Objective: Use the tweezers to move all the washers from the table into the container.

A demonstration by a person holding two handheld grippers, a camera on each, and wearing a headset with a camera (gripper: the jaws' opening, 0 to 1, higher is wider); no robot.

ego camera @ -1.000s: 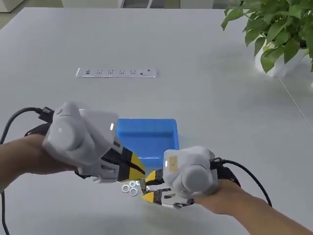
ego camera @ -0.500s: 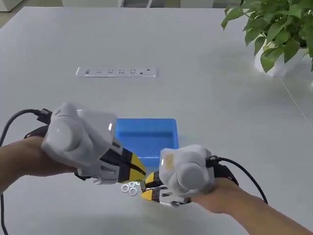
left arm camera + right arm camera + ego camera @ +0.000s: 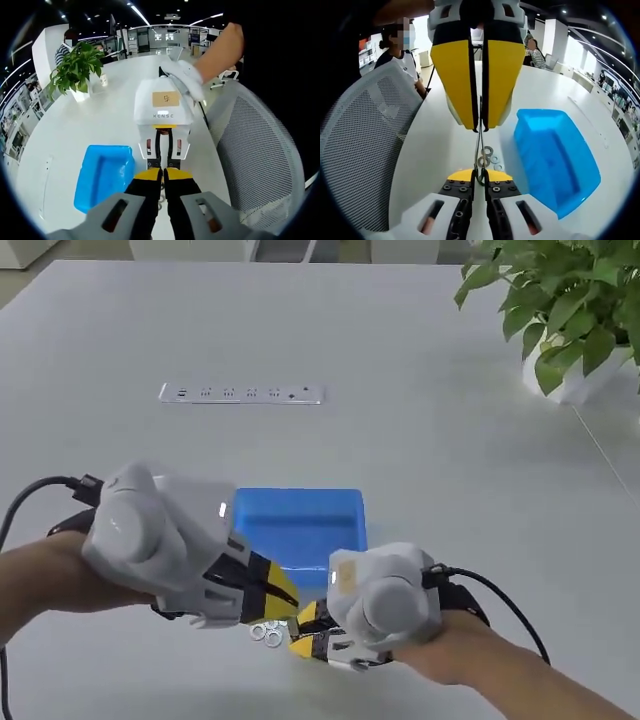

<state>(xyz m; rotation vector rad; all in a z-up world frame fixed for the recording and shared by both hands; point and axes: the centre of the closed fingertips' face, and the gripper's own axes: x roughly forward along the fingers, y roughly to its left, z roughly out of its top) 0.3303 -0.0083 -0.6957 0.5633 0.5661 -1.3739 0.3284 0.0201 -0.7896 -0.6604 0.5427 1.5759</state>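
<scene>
The tweezers (image 3: pixel 478 150) are held at opposite ends by the left gripper (image 3: pixel 479 127) and right gripper (image 3: pixel 479 176), both closed on them. The washers (image 3: pixel 488 156) are clustered on the surface (image 3: pixel 430 440), near the blue container's (image 3: pixel 300 525) near side.

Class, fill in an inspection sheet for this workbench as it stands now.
Surface: white table.
Job's things: blue tray, empty; washers clustered on the table beside it; tweezers held between the two.
Clutter: power strip beyond the tray.
Grippers: left hand-held gripper and right hand-held gripper face each other, both shut on the tweezers.
Cables: a cable trails from each hand-held gripper.
Surroundings: potted plant, mesh chair, people behind.
</scene>
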